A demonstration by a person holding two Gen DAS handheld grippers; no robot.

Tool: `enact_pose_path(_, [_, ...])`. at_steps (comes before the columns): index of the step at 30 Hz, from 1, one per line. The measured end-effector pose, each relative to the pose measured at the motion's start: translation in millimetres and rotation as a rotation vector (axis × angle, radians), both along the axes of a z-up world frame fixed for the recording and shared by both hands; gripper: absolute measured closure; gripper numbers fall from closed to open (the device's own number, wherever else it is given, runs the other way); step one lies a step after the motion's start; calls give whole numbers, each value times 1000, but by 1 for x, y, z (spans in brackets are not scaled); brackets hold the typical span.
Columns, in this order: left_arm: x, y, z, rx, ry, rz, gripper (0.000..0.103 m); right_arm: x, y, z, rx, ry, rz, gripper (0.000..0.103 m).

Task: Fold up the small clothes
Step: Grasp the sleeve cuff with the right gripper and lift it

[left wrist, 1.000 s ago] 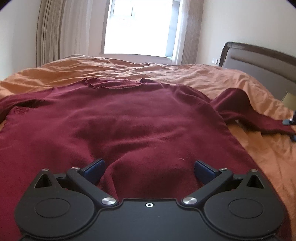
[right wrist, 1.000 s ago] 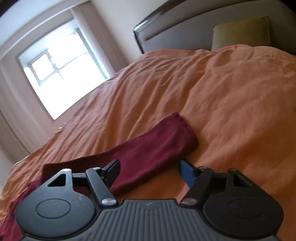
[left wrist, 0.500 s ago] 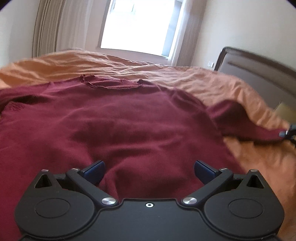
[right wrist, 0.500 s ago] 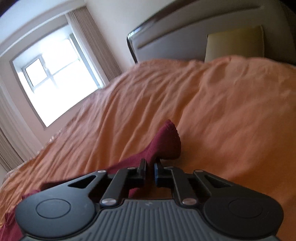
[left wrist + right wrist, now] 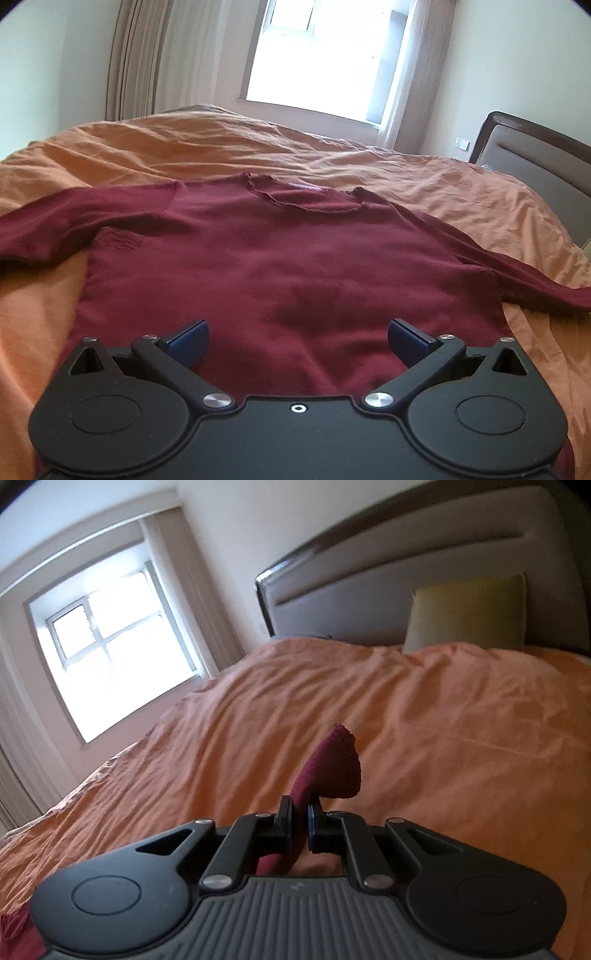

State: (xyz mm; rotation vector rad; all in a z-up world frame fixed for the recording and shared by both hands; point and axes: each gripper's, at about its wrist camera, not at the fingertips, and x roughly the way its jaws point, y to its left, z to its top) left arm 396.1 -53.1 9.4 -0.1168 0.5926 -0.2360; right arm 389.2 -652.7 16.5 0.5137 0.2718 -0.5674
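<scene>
My left gripper (image 5: 298, 338) hangs low over the hem end of the maroon sweater (image 5: 288, 266), blue pads (image 5: 186, 338) spread wide with nothing between them. The sweater lies flat, front up, on the orange bedspread (image 5: 192, 147), its neckline (image 5: 306, 199) pointing away from me toward the window (image 5: 317, 59). One sleeve runs off to the left across the bed, the other stretches out to the right edge of this view.

Over on my right side, the right gripper (image 5: 299, 821) is clamped tight on that sleeve. The jaws are pressed nearly together with the maroon fabric pinched in the gap. The cuff (image 5: 338, 764) pokes up and out beyond the fingertips, curling over, lifted above the bedspread. Sleeve fabric also trails back down under the gripper body, and a bit of maroon shows at the lower left corner of the right wrist view.

Ahead of the right gripper the bedspread rolls up toward a padded headboard (image 5: 406, 572), with a yellowish-green pillow (image 5: 465, 613) leaning against it. Curtains (image 5: 147, 62) hang beside the window, and the bedspread is rumpled all over.
</scene>
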Motion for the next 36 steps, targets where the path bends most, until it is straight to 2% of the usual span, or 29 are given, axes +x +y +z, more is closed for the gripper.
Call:
enact_pose_path(7, [-6, 10, 16, 45, -38, 24, 0, 17, 65, 49, -160, -80, 129, 94])
enact_pose_path(13, [-11, 30, 28, 43, -65, 48, 1, 44, 150, 95, -312, -166, 321, 94])
enact_pose_path(18, [-16, 56, 33, 30, -76, 84, 1, 75, 233, 110, -420, -190, 517, 94])
enact_pose_path(25, [-23, 97, 35, 46, -82, 164, 1, 105, 344, 89, -551, -177, 758, 94])
enact_pose_path(32, [-32, 131, 36, 58, -93, 264, 1, 108, 449, 30, -719, -79, 918, 94])
enact_pose_path(36, [-33, 141, 33, 53, -84, 294, 1, 109, 485, -5, -785, 0, 986, 94])
